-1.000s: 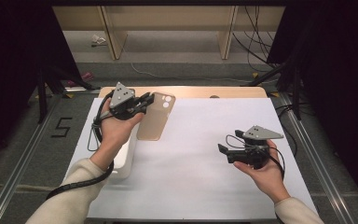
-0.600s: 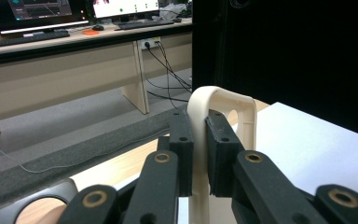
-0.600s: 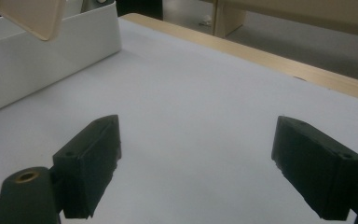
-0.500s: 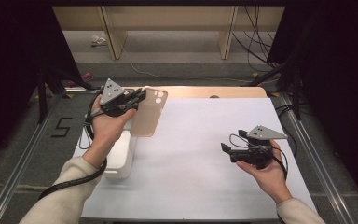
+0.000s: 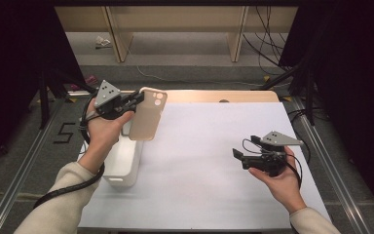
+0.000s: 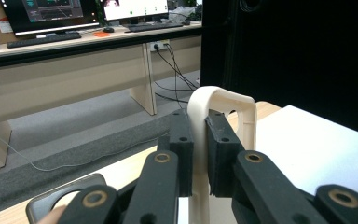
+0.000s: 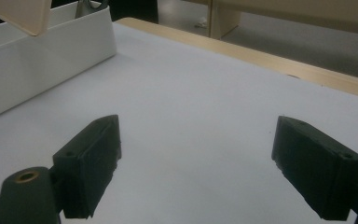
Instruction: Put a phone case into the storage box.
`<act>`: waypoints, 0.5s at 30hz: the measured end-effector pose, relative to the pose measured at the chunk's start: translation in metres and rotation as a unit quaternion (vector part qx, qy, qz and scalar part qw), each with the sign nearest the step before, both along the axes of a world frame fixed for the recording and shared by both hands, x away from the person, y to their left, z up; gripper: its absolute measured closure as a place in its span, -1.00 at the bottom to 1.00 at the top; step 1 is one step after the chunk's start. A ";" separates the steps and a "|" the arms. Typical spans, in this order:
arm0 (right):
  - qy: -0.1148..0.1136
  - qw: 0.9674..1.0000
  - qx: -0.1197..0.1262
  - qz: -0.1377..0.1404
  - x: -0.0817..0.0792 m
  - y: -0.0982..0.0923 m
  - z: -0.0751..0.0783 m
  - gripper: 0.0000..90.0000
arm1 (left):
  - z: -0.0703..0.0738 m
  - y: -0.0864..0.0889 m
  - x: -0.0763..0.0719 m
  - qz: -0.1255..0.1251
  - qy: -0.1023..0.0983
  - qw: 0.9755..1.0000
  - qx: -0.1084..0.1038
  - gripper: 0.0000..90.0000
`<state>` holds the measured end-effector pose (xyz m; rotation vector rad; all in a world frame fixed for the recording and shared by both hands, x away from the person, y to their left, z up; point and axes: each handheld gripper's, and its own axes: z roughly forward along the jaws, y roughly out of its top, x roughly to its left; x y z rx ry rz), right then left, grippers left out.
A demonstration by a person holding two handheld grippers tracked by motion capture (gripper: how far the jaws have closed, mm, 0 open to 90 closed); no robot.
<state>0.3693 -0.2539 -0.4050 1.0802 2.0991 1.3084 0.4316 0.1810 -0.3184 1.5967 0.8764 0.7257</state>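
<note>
Left gripper [image 5: 139,97] clamped on a beige phone case [image 5: 147,115]; right gripper [image 5: 238,155] idle with jaws wide apart.

The phone case hangs off the table, held by its upper edge near the camera cutout, above the far end of a white bin [image 5: 125,161] at the left side of the white mat [image 5: 209,161]. In the left gripper view both pads press on the case's rim [image 6: 200,140]. The right gripper rests low over bare mat at the right, well apart from case and bin, nothing between its jaws.
</note>
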 end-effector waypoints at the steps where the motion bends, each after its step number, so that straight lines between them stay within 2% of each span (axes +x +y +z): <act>1: 0.000 1.000 0.000 0.000 0.000 0.000 0.000 -0.64 | 0.000 0.001 0.000 0.000 -0.001 1.000 0.000 0.83; 15: 0.003 1.000 0.002 -0.001 -0.001 -0.001 -0.001 -0.64 | 0.002 0.019 0.002 0.013 -0.002 1.000 -0.003 0.83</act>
